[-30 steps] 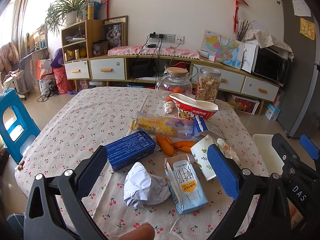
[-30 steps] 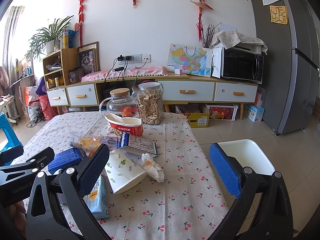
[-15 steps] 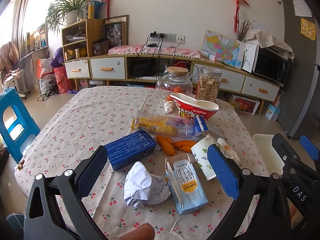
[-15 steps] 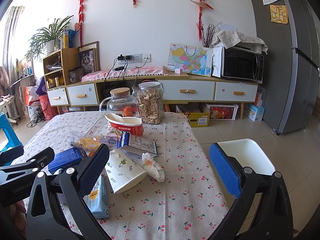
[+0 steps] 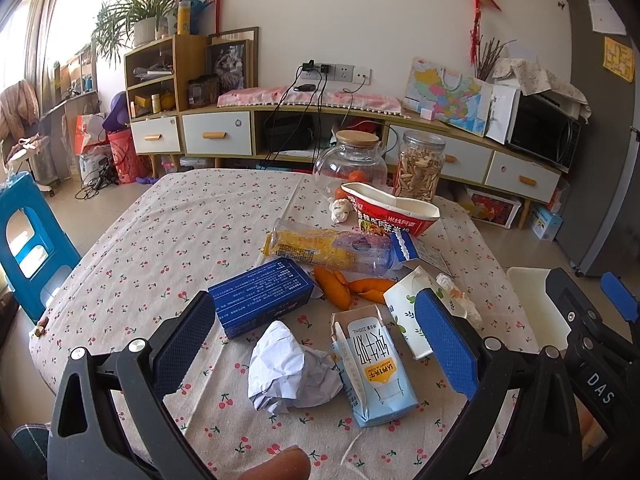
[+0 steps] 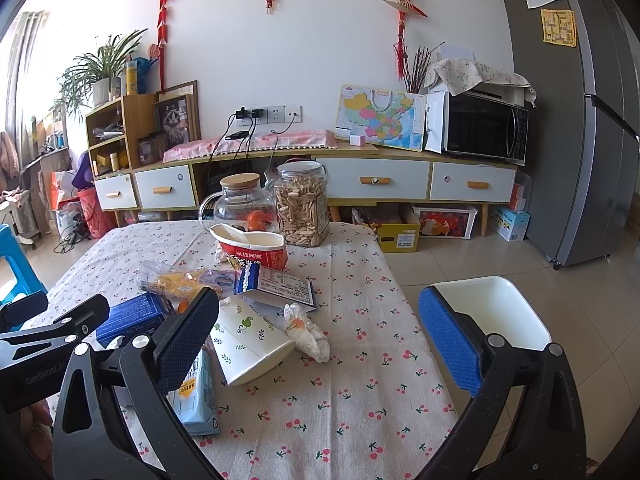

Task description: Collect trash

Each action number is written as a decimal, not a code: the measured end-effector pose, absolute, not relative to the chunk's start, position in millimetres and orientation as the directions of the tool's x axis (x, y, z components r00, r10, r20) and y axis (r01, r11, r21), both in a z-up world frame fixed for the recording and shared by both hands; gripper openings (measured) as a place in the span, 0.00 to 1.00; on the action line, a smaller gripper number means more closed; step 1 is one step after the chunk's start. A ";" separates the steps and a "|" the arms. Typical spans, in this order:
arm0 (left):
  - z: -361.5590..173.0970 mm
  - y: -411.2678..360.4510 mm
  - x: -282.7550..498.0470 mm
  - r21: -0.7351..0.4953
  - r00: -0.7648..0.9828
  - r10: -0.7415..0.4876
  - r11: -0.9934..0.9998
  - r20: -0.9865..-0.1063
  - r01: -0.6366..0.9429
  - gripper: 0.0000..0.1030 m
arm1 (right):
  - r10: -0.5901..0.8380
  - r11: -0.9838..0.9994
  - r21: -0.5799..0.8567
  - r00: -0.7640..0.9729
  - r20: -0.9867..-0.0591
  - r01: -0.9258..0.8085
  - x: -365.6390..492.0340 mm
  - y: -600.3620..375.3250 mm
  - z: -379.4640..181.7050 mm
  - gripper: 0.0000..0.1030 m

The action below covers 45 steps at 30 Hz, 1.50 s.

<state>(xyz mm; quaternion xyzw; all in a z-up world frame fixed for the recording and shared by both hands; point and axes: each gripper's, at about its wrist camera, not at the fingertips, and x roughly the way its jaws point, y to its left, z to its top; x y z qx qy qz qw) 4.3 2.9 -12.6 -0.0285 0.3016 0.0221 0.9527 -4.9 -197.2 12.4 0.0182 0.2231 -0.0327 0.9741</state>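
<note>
Trash lies on the cherry-print table (image 5: pixel 168 240): a crumpled white paper ball (image 5: pixel 290 368), a light blue milk carton (image 5: pixel 374 366), a dark blue box (image 5: pixel 262 296), orange peels (image 5: pixel 348 288), a plastic wrapper with yellow print (image 5: pixel 320 246), a white paper cup on its side (image 6: pixel 248 344), a crumpled tissue (image 6: pixel 306 332) and a red noodle bowl (image 6: pixel 252 250). My left gripper (image 5: pixel 316 344) is open above the paper ball and carton. My right gripper (image 6: pixel 320 340) is open and empty over the table's right part. A white bin (image 6: pixel 488 316) stands on the floor right of the table.
A glass jug (image 6: pixel 240 204) and a jar of snacks (image 6: pixel 302 204) stand at the table's far edge. A blue stool (image 5: pixel 28 240) is left of the table. A sideboard (image 6: pixel 360 180) and a grey fridge (image 6: pixel 580 120) stand behind.
</note>
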 end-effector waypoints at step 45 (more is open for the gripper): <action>-87.0 54.6 82.0 -0.121 0.359 -0.074 0.986 -0.930 -0.112 0.43 | 0.494 0.868 0.482 0.304 -0.814 -0.120 83.5 -188.9 -70.1 0.93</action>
